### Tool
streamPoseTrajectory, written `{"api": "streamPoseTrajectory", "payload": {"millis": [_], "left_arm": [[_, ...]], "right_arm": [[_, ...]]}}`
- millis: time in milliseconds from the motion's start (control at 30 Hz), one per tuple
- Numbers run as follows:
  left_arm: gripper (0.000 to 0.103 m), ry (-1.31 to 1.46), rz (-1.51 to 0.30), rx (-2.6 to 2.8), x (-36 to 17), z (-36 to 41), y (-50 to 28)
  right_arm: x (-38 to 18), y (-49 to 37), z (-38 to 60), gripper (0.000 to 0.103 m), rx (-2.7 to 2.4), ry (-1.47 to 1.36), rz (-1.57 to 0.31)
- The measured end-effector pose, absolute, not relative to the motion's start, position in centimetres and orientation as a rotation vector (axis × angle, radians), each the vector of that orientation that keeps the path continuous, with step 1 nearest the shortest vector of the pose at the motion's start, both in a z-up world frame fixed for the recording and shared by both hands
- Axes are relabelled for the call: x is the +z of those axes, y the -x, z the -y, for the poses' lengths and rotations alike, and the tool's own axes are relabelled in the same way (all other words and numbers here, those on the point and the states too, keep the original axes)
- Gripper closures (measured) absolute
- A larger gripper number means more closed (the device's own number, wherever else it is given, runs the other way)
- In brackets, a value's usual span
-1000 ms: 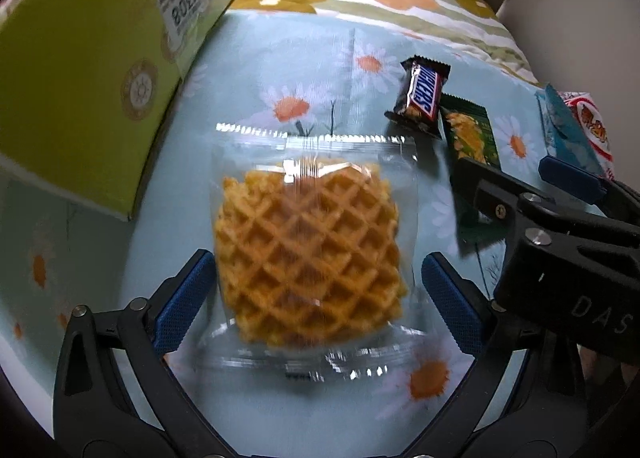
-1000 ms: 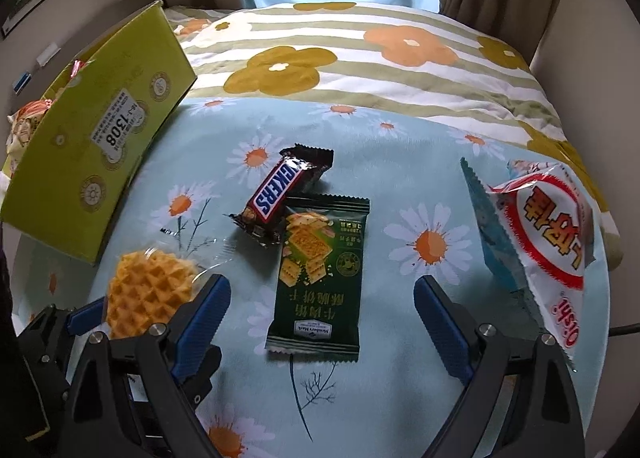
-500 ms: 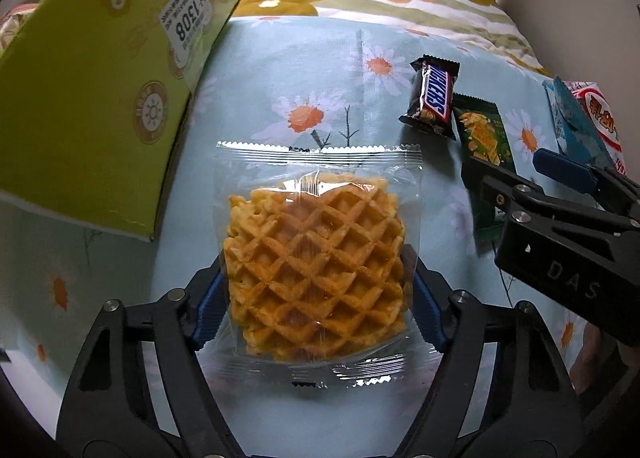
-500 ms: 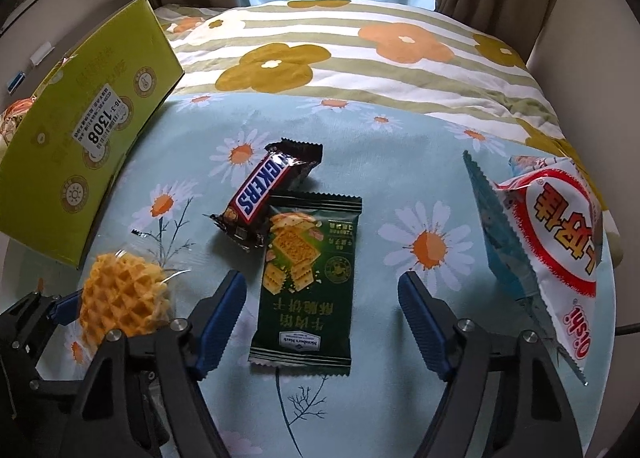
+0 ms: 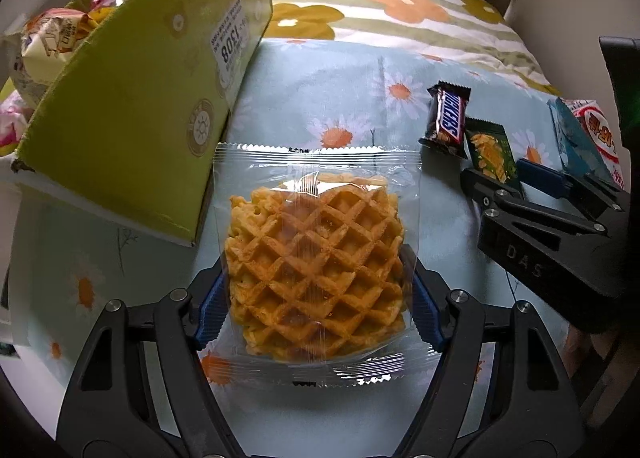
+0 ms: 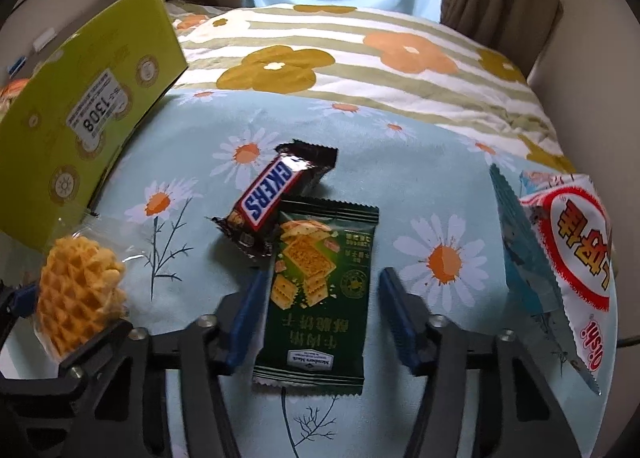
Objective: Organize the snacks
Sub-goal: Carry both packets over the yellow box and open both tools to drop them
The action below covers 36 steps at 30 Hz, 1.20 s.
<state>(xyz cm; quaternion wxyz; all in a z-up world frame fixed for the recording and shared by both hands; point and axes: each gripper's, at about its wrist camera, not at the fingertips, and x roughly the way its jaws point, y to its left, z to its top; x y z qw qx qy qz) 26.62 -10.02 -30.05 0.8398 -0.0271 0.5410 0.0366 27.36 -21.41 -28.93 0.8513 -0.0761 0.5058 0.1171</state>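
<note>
My left gripper (image 5: 316, 310) is shut on a waffle in a clear wrapper (image 5: 316, 262) and holds it above the daisy-print cloth; the waffle also shows in the right wrist view (image 6: 76, 290). My right gripper (image 6: 322, 310) is open with its blue pads on either side of a dark green cracker packet (image 6: 316, 290) that lies flat. A Snickers bar (image 6: 272, 198) rests partly on the packet's far left corner. The green snack box (image 5: 140, 106) stands at the left.
A red and white Oishi chip bag (image 6: 568, 266) lies at the right on the cloth (image 6: 400, 162). The green box (image 6: 80, 114) holds several snack bags (image 5: 52, 42). A flower-striped blanket (image 6: 352, 58) lies behind.
My left gripper closed on the waffle and lifted it. My right gripper moved down and forward and narrowed around the green cracker packet.
</note>
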Motion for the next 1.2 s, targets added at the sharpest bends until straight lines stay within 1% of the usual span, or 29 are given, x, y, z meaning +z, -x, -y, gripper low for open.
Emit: {"api": "streamPoseTrajectory", "payload": {"millis": [233,333,533,733,967,1200], "left_arm": [[0.03,0.05,-1.129,0.049,-29.3,10.2,-26.5],[0.03,0.051,-1.114,0.035,-28.2,10.1,-26.2],[0.03,0.083,-1.042,-0.018,-23.4,10.2,-25.7],[0.03,0.058,-0.907,-0.006,-17.1,8.5,-25.0],[0.03,0.073,-0.812,0.017,-11.4,2.2,-25.4],[0.03,0.069,-0.801,0.011,-8.9,-7.1,-27.5]], "right_arm": [[-28.5,-26.6,22.3,0.062,0.245,0.103,-1.059],[-27.3,-26.2,22.8,0.062,0.234,0.094,-1.047],[-21.5,-25.1,23.6,0.062,0.24,0.071,-0.965],[-16.2,-24.6,22.9,0.062,0.286,0.037,-0.901],[-11.4,-25.1,18.7,0.062,0.332,0.014,-0.829],[-9.4,-26.0,11.0,0.062,0.357,-0.036,-0.813]]}}
